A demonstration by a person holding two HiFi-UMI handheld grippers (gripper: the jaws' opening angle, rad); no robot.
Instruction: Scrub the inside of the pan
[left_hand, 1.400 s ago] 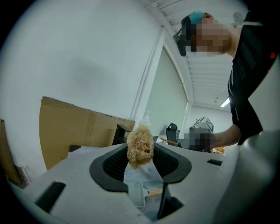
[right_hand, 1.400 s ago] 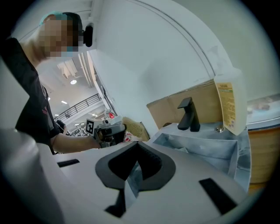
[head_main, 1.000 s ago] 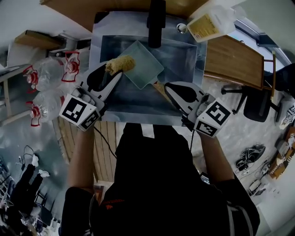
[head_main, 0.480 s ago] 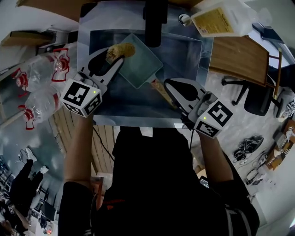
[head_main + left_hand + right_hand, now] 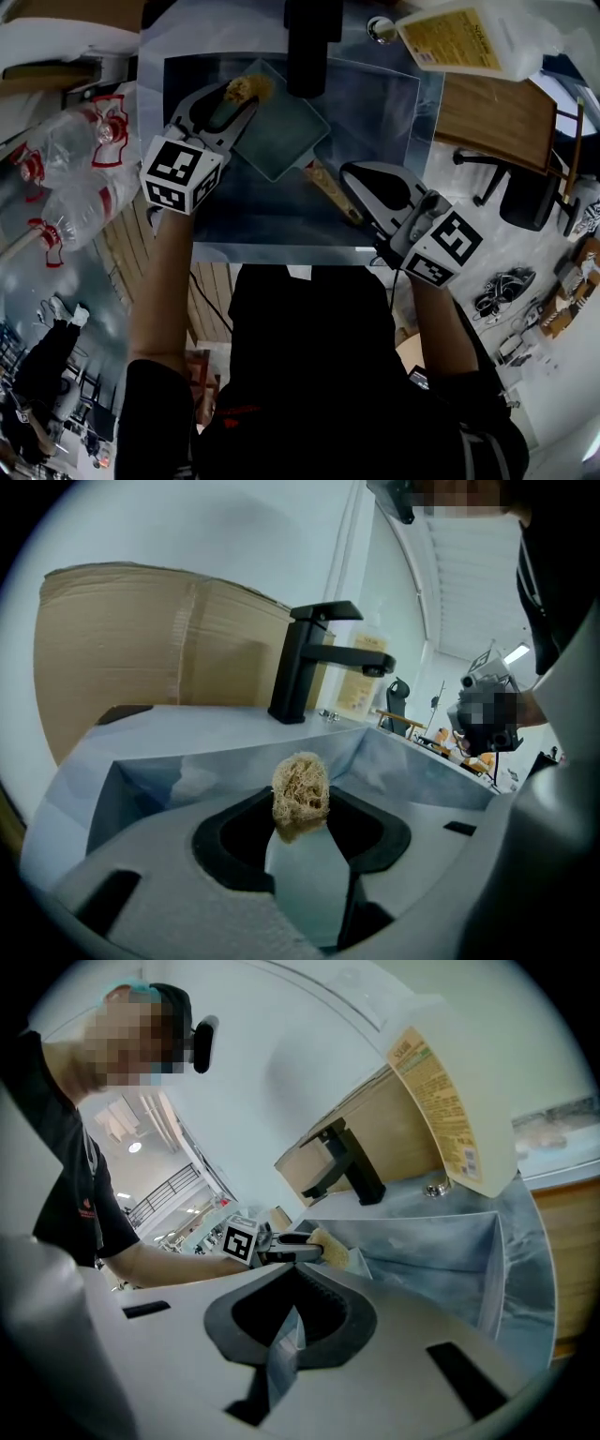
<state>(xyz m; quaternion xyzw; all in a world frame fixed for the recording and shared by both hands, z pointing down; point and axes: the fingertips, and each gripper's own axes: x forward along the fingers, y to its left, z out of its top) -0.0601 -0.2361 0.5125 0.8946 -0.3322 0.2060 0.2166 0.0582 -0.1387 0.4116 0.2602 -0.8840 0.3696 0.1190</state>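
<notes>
Pale-green square pan lies in the sink. Left claw clamps a tan fibrous sponge at its far corner; right claw clamps its handle.

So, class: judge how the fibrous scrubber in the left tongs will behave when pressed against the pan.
The scrubber looks like loose fibre mesh, so probably light and squashy. Its rough strands likely drag rather than slip across the pan.

Black faucet sits at the back of the steel sink. Big soap jug is on the right, clear bottles are off left, and there's an office chair past the counter.
</notes>
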